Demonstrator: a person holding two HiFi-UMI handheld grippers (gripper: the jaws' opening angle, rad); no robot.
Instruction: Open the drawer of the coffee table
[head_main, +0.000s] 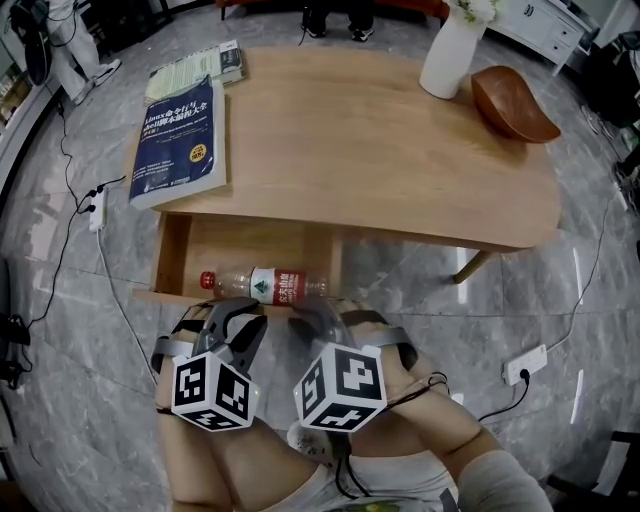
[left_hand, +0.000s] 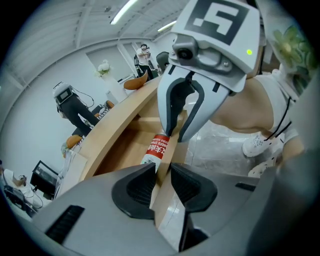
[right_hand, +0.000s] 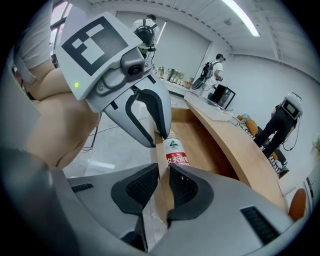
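Observation:
The wooden coffee table (head_main: 380, 150) has its drawer (head_main: 250, 245) pulled out toward me. A clear water bottle with a red label (head_main: 265, 285) lies inside along the front. My left gripper (head_main: 240, 322) and right gripper (head_main: 322, 318) sit side by side on the drawer's front panel. In the left gripper view the left gripper (left_hand: 161, 172) has its pads on both faces of the panel (left_hand: 167, 209), with the right gripper (left_hand: 176, 135) and bottle (left_hand: 157, 148) further along. The right gripper view shows the right gripper (right_hand: 164, 172) clamped on the same panel (right_hand: 163, 199), beside the left gripper (right_hand: 157, 139) and the bottle (right_hand: 176, 152).
A blue book (head_main: 180, 140) lies on the table's left, with a white vase (head_main: 452, 50) and a brown bowl (head_main: 512, 102) at the far right. A table leg (head_main: 472, 265) stands right of the drawer. Power strips (head_main: 97, 208) (head_main: 527, 364) and cables lie on the marble floor.

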